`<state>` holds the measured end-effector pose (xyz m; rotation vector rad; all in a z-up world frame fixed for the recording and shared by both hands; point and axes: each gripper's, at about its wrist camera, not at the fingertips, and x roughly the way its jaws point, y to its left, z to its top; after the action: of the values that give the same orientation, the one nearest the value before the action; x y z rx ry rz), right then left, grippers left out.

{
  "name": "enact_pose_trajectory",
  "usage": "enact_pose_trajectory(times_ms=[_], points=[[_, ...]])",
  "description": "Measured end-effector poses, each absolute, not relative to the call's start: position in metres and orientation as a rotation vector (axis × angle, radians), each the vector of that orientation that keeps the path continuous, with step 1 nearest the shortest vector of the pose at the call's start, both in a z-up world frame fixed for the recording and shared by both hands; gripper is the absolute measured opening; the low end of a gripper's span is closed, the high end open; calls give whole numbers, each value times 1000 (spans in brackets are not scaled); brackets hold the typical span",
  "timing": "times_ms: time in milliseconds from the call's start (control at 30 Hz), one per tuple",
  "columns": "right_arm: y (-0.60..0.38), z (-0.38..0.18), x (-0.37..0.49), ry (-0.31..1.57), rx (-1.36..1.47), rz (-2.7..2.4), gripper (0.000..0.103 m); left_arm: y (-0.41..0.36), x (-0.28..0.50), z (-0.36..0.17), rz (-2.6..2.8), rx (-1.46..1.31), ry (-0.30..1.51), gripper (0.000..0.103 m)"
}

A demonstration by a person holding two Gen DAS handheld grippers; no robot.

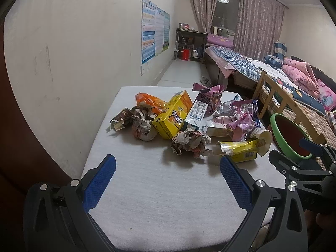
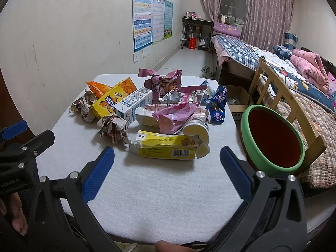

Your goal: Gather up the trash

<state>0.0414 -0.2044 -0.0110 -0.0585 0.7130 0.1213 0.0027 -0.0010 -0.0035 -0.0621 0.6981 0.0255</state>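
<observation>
left wrist view: left gripper (image 1: 168, 163) hangs wide open and empty over the table (image 1: 151, 199); trash lies ahead, paper ball (image 1: 190, 141) nearest. close squarely on its middle. right wrist view: right gripper (image 2: 167, 159) open too, before the yellow carton (image 2: 168, 147); bin (image 2: 273, 138) stands right, its bottom unseen.

Two crumpled paper balls (image 2: 113, 130), two yellow boxes (image 2: 114, 99), one green bin (image 2: 273, 138), one paper cup (image 2: 197, 130).
</observation>
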Motion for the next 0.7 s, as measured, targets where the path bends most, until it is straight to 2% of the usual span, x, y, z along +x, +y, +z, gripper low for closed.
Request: enact_pose_trajectory(times_ms=[700], points=[[-206,-11,42,715,-52,120,99,0,3,-4,26,-62,700,95]])
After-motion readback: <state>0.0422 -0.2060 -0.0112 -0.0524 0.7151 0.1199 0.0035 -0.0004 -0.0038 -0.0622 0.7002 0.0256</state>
